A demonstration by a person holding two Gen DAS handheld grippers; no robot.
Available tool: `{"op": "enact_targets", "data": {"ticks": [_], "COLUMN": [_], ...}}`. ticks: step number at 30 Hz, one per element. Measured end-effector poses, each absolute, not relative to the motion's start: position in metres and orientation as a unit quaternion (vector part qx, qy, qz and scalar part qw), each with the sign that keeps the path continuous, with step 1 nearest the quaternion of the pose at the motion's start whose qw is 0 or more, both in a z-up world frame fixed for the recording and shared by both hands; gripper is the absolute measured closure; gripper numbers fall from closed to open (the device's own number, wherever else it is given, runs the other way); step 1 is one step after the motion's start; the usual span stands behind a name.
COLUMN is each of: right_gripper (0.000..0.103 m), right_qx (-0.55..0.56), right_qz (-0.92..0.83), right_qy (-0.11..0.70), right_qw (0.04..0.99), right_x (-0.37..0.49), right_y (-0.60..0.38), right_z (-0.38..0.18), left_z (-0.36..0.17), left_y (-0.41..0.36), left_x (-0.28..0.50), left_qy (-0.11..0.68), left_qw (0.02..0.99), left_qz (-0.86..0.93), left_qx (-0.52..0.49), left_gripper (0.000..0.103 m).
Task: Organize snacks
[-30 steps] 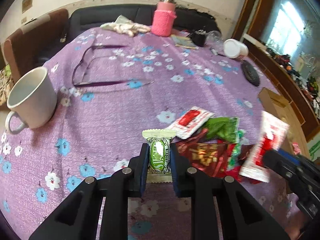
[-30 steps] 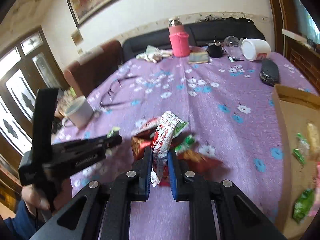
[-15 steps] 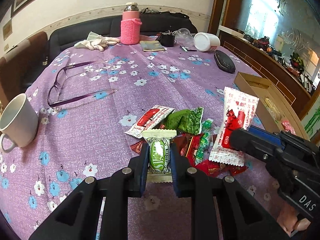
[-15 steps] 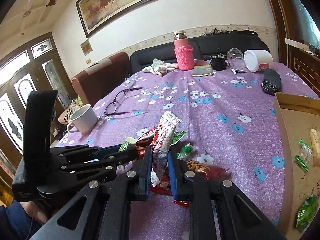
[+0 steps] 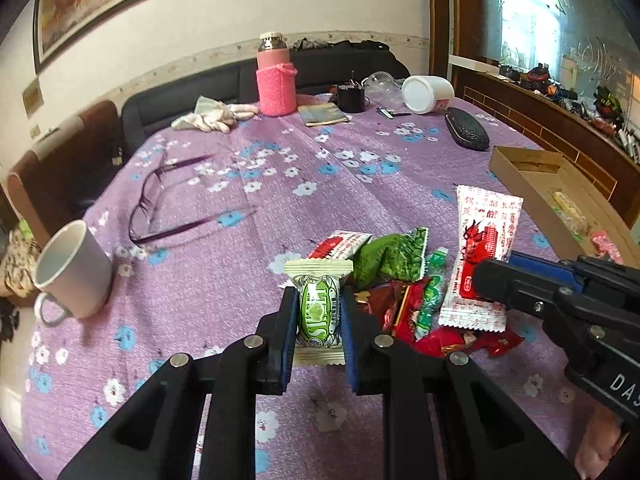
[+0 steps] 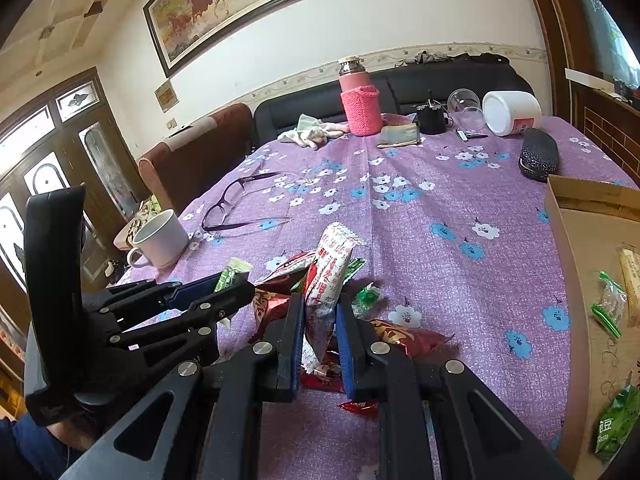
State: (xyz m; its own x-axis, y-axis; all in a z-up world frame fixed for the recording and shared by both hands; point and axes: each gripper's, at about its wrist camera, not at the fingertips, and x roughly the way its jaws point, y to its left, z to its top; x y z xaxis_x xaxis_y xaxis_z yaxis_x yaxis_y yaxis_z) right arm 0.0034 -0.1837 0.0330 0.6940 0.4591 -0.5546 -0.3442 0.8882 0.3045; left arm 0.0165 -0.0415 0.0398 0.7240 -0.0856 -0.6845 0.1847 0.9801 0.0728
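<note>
Left gripper [image 5: 318, 316]: you have it clamped across the belly of a green-and-white candy [image 5: 319, 312], lifted clear of the cloth, crimped ends poking out above and below the pads.
Right gripper [image 6: 318, 330]: you have it pinched on the lower part of a red-and-white packet [image 6: 326, 276], which stands upright with most of its length above the jaws.
How they handle: both look light, crinkly and slick. The candy seems plump enough to take a firm squeeze at its middle. The packet is flat and floppy, so your low grip lets the top sway; judge your swing gently.
Snack pile [image 5: 404, 280]: just beyond both grippers, red, green and foil wrappers overlap loosely on the purple floral tablecloth [image 5: 248, 264]. Expect neighbours to drag along; take each by a free edge or its thickest part.
Cardboard box [image 6: 588, 264]: to your right at the table edge, with a few snacks already inside, likely where these go.
Farther off: white mug [image 5: 76, 270] and glasses [image 5: 160, 208] to your left, glasses case [image 5: 466, 132], then a pink flask [image 5: 276, 80] at the back.
</note>
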Motion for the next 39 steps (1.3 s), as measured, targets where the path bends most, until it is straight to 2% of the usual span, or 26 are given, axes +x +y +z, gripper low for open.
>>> {"op": "enact_targets", "data": {"ticks": [39], "right_gripper": [0.086], "right_qx": [0.146], "right_qz": [0.228], "right_qy": [0.333], "right_qw": [0.903], "right_x": [0.008], "right_y": [-0.199], "right_z": [0.032], "left_z": [0.045], "left_y": [-0.033], "left_x": [0.015], "left_qy": [0.365], "left_qw": [0.926], "left_qz": [-0.093], "left_qx": [0.035], "left_gripper": [0.084]}}
